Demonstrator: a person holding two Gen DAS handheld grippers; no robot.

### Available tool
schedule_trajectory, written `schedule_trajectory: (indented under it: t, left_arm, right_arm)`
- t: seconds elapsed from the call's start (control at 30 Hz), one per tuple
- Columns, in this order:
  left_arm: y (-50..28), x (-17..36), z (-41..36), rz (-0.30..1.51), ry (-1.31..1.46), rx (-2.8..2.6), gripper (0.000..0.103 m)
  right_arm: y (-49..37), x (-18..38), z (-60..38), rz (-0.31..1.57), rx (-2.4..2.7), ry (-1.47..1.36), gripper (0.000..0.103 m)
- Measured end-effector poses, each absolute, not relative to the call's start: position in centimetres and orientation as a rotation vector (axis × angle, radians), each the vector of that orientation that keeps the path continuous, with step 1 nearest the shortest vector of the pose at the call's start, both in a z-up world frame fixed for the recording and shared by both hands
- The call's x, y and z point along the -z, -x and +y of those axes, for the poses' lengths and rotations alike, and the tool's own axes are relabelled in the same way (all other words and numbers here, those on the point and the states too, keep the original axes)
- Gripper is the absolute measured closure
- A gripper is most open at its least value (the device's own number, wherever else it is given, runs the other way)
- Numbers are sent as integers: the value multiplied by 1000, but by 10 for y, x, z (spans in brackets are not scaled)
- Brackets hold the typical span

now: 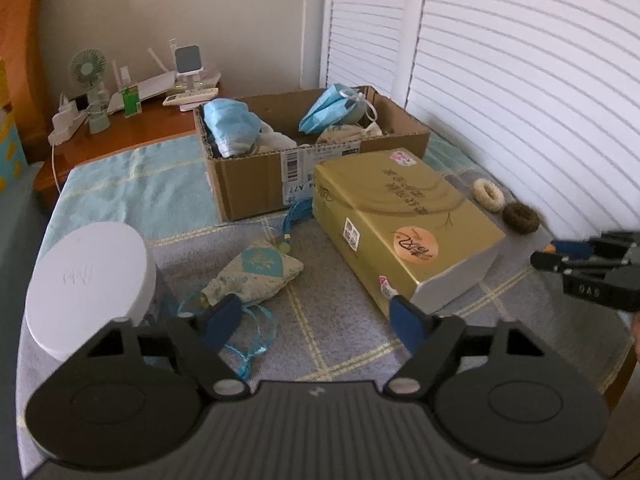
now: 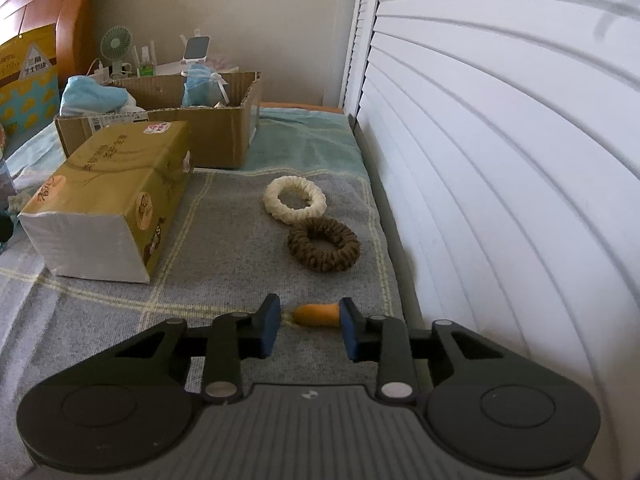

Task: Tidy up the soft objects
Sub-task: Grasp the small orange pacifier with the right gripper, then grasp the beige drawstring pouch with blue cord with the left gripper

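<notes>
Beside the louvred white shutter, on the grey checked cloth, the right gripper (image 2: 308,328) straddles a small orange foam earplug (image 2: 316,314), its jaws partly spread, the right pad at the plug's end and the left one clear, so nothing is pinched yet. I judge the step a pick-up: close fully, then carry it to the cardboard box (image 2: 224,136) (masks already inside). The left gripper (image 1: 316,318) is spread wide and empty over the embroidered sachet (image 1: 256,272).

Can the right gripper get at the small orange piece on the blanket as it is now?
Probably yes. The orange piece lies on the grey blanket between the right gripper's open blue pads, one pad at its wide end. Nothing covers it.
</notes>
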State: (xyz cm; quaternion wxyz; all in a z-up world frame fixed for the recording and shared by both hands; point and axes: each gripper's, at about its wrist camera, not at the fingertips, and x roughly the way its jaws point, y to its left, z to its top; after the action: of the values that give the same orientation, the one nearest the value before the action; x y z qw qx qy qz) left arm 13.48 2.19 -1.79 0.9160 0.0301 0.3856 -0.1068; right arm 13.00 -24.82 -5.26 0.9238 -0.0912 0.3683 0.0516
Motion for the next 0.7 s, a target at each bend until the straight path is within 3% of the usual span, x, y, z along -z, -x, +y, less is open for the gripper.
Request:
schedule_trajectory:
  t: [0.27,0.53,0.7]
  left_arm:
    - [-168,5,15,842,-350,333,27]
    - [-211,28,19,952,-382,319,48]
    - [-220,33,22,990,-383,313,50]
  right_arm:
    - [-130,52,-248,756,-106,187,66]
    - [-130,53,-249,757,-113,179,66]
    - [-130,53,-248,757,-114,181,66]
